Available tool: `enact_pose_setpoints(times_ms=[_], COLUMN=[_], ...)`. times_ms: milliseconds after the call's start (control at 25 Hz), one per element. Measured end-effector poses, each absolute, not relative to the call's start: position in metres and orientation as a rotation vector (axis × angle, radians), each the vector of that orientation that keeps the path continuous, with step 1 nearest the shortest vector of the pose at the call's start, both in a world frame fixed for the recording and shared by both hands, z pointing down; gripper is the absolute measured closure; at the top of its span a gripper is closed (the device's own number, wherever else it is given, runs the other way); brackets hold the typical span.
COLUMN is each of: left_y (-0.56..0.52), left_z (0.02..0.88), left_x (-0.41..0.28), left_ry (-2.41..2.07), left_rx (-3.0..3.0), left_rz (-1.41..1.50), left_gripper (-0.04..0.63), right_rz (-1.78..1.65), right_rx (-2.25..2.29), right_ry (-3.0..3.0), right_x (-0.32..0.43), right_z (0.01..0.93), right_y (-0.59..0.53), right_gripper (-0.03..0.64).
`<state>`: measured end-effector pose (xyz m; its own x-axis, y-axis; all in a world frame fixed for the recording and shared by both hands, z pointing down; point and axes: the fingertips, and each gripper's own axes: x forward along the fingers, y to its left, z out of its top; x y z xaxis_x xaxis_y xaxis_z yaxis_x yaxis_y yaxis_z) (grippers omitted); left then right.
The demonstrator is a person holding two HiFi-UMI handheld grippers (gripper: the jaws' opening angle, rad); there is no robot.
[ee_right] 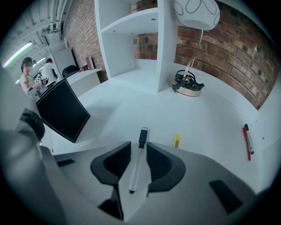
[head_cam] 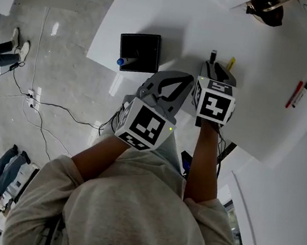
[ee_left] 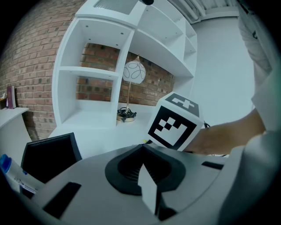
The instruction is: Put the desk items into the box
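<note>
A white marker with a black cap (ee_right: 138,154) lies lengthwise between the jaws of my right gripper (ee_right: 139,147), which stand apart from it on both sides. In the head view its cap (head_cam: 213,56) pokes out ahead of the right gripper (head_cam: 217,70) over the white desk. The black box (head_cam: 139,52) stands at the desk's near left corner with a blue-capped marker (head_cam: 125,61) at its front edge. My left gripper (head_cam: 183,81) hovers just right of the box, its jaws together and empty (ee_left: 142,149). A small yellow item (ee_right: 176,140) lies just beyond the right gripper.
A red and a black marker (head_cam: 296,93) lie side by side at the desk's right. A lamp base with coiled cord (ee_right: 188,88) sits at the back by white shelves (ee_left: 94,72). Cables run over the floor (head_cam: 41,108) at left, where people stand.
</note>
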<state>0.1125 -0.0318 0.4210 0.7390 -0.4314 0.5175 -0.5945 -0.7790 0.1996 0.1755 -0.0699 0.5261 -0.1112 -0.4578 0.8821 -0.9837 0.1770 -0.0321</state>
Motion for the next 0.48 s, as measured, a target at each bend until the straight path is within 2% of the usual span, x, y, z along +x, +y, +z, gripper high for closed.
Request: enact_pose_setpoints(times_ms=[480], left_y=[-0.0342], left_z=[0.4238], left_x=[0.1132], left_ry=[-0.794], left_rx=[2.556], left_rz=[0.64], left_gripper=[0.588], right_rz=[0.92], right_rx=[1.272], right_ry=[-1.673], right_x=[0.1744], right_z=[0.5347], right_y=[-0.0799], right_gripper=[0.5])
